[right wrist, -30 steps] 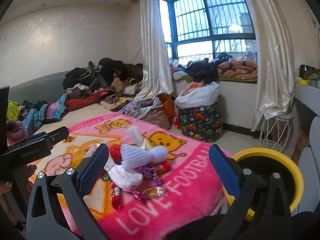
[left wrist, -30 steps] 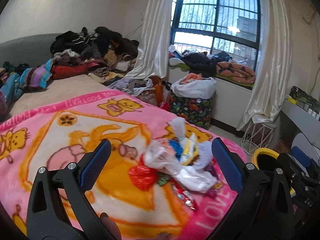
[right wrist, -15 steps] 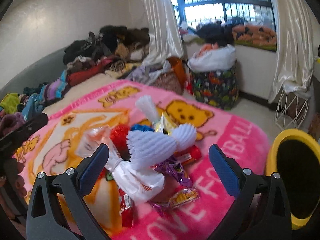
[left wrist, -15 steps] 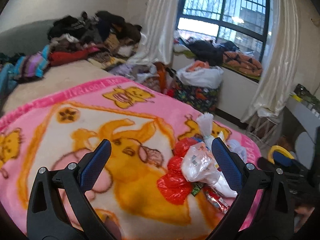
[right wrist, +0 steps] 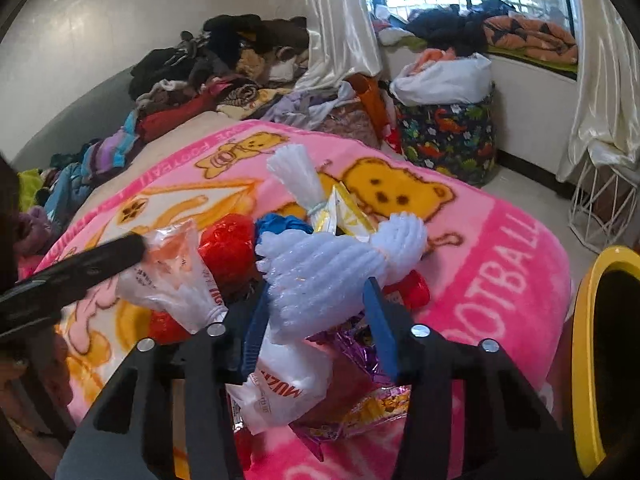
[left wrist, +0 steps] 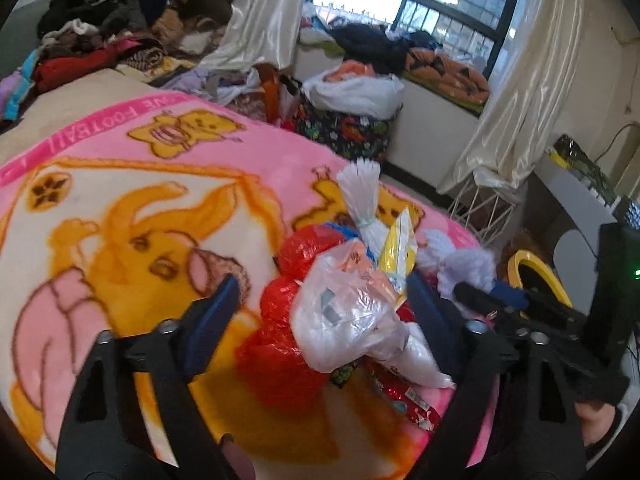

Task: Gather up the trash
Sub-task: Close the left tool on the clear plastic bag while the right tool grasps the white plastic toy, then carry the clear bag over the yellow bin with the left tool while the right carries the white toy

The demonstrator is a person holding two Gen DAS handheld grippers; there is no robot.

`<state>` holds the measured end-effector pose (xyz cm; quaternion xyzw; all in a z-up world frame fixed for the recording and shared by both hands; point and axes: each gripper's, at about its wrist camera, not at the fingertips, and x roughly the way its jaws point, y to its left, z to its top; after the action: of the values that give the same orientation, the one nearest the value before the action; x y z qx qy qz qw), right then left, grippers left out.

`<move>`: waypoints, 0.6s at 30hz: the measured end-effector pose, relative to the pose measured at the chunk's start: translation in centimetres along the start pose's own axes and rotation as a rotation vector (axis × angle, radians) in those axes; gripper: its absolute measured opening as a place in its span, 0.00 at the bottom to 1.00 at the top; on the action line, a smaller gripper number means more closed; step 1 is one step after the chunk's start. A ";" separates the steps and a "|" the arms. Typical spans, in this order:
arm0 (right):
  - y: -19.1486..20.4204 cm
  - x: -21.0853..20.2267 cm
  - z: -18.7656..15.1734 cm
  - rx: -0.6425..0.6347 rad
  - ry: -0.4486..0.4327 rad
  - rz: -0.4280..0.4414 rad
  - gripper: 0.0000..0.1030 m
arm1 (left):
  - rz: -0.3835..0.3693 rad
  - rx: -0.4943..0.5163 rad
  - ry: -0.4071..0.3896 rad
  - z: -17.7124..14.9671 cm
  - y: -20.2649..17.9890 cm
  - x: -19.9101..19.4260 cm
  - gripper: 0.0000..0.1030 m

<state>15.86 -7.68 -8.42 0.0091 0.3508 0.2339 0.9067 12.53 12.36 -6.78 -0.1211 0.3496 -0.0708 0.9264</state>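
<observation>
A heap of trash lies on the pink cartoon-bear blanket [left wrist: 120, 184] that covers the bed, near the blanket's edge closest to the yellow-rimmed bin [right wrist: 584, 356].

The left claw [left wrist: 320, 304] is closing, its blue pads on either side of a clear crumpled plastic bag [left wrist: 344, 312] and a red plastic bag [left wrist: 280, 344] under it; the pads are not yet pressing on them, so the claw is still open around them.

The right claw [right wrist: 316, 312] is closing too, with a white foam fruit net [right wrist: 332, 264] between its pads (both pads look close against the net's sides, though I cannot tell whether they truly pinch it). Under that net lie a white printed bag [right wrist: 284, 388] and shiny purple and yellow snack wrappers [right wrist: 360, 408]. A second tied foam net [right wrist: 300, 176] sticks up behind, beside a yellow packet [right wrist: 344, 212] and a blue scrap [right wrist: 280, 220].

Clothes are piled at the head of the bed [right wrist: 224, 68], and a dinosaur-print basket [right wrist: 448, 136] stands on the floor beneath the window.
</observation>
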 end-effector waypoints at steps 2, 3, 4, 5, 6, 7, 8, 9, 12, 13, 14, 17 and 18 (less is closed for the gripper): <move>-0.4 -0.5 0.2 0.010 -0.013 0.007 0.31 | 0.009 0.002 0.027 -0.2 -0.2 0.6 0.52; -0.6 -0.8 0.2 0.018 -0.023 0.006 0.29 | 0.006 0.002 0.036 -0.4 -0.3 0.7 0.45; -1.0 -1.2 0.3 0.026 -0.036 0.002 0.29 | 0.005 0.004 0.042 -0.5 -0.4 0.9 0.38; -1.4 -1.7 0.3 0.039 -0.051 0.002 0.27 | 0.011 0.013 0.046 -0.7 -0.7 0.9 0.37; -1.5 -1.9 0.3 0.047 -0.059 0.002 0.26 | 0.016 0.025 0.041 -0.8 -1.0 0.7 0.33; -2.0 -2.5 0.3 0.062 -0.073 -0.002 0.23 | 0.024 0.037 0.036 -0.9 -1.3 0.5 0.31; -2.5 -3.0 0.2 0.078 -0.086 -0.009 0.23 | 0.027 0.044 0.034 -0.9 -1.5 0.4 0.30; -3.0 -3.5 0.2 0.094 -0.099 -0.017 0.22 | 0.030 0.053 0.028 -0.9 -1.9 0.2 0.29; -4.4 -5.1 0.0 0.130 -0.128 -0.007 0.21 | 0.032 0.081 -0.003 -0.9 -3.0 -0.8 0.27; -4.9 -5.6 -0.1 0.140 -0.133 -0.004 0.21 | 0.031 0.086 -0.015 -0.7 -3.3 -1.1 0.26; -5.2 -6.0 -0.1 0.148 -0.140 0.002 0.21 | 0.026 0.090 -0.033 -0.6 -3.7 -1.7 0.26; -6.4 -8.0 -0.2 0.172 -0.175 0.008 0.21 | 0.027 0.107 -0.069 0.1 -4.6 -3.1 0.25; -6.9 -8.7 -0.2 0.177 -0.187 0.011 0.21 | 0.031 0.115 -0.083 0.4 -5.0 -3.5 0.25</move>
<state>13.01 -17.56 -4.29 0.1125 0.2841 0.2050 0.9299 9.96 8.37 -2.94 -0.0650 0.3082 -0.0714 0.9464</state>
